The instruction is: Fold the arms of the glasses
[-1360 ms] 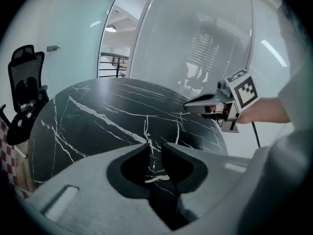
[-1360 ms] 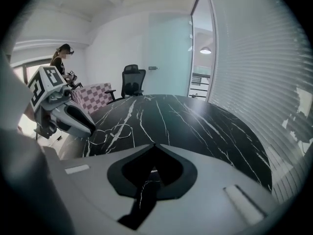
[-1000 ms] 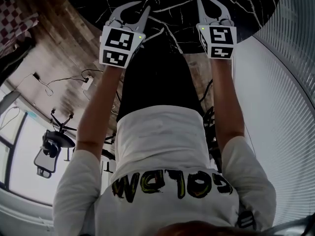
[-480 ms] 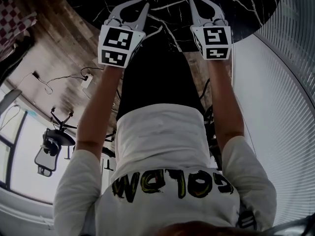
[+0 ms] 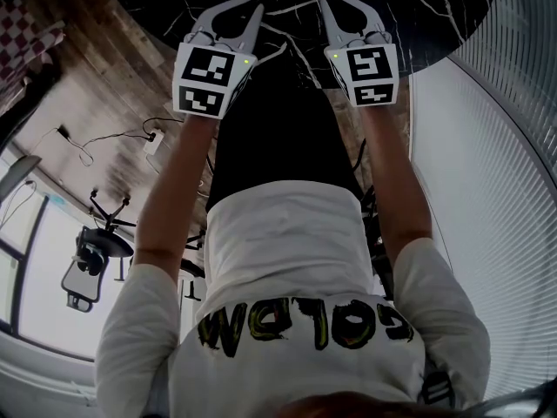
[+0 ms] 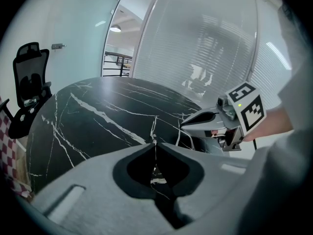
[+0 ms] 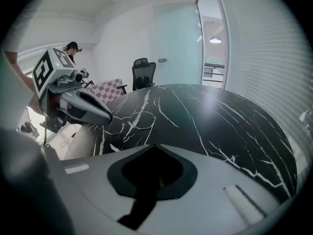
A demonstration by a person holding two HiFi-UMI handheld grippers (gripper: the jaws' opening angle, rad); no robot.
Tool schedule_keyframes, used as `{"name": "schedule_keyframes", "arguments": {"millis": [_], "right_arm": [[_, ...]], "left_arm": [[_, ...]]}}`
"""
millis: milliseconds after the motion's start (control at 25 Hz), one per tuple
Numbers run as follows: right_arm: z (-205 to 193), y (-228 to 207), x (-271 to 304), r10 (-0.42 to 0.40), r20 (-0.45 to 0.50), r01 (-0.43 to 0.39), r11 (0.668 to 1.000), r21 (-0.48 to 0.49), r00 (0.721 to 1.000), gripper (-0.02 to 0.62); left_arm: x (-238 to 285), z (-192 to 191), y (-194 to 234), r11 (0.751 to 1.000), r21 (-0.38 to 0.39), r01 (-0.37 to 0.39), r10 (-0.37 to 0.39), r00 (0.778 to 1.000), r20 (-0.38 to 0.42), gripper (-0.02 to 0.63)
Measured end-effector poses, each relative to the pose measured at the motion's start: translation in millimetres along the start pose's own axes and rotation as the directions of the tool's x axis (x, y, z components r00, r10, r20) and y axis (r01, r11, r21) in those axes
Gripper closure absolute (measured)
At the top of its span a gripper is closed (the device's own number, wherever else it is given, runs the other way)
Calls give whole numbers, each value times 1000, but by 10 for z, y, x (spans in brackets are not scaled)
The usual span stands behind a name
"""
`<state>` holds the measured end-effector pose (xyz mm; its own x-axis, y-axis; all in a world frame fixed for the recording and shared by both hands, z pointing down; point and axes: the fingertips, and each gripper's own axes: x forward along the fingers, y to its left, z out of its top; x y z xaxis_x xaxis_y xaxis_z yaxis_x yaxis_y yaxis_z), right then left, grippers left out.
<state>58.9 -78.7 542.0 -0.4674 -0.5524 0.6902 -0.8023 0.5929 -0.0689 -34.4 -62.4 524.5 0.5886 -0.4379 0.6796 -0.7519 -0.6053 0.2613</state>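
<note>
The glasses (image 7: 129,121) are lying on the black marbled worktop (image 7: 210,111) near its front edge, their arms too fine to read. Both tools are sitting low on either side of them, judged so placed that one can be steadying the frame while the other is pushing an arm inward. The left hand-held gripper (image 6: 154,142) is clenched tip to tip, its point right at the frame's edge, though whether it is pinching the wire cannot be told; the right hand-held gripper (image 7: 155,145) is likewise clenched, holding nothing and standing near but apart from the glasses
</note>
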Motion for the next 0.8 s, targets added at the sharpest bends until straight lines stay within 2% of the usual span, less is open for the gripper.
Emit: {"name": "schedule_keyframes", "arguments": {"millis": [520, 800], "right_arm": [[43, 183, 38, 51, 12, -51, 999, 4, 999, 592], [96, 364, 93, 88, 25, -88, 996, 3, 996, 592]], "left_arm": [[26, -25, -88, 999, -23, 28, -28, 1000, 1, 598], [62, -14, -214, 998, -5, 57, -57, 998, 0, 598]]}}
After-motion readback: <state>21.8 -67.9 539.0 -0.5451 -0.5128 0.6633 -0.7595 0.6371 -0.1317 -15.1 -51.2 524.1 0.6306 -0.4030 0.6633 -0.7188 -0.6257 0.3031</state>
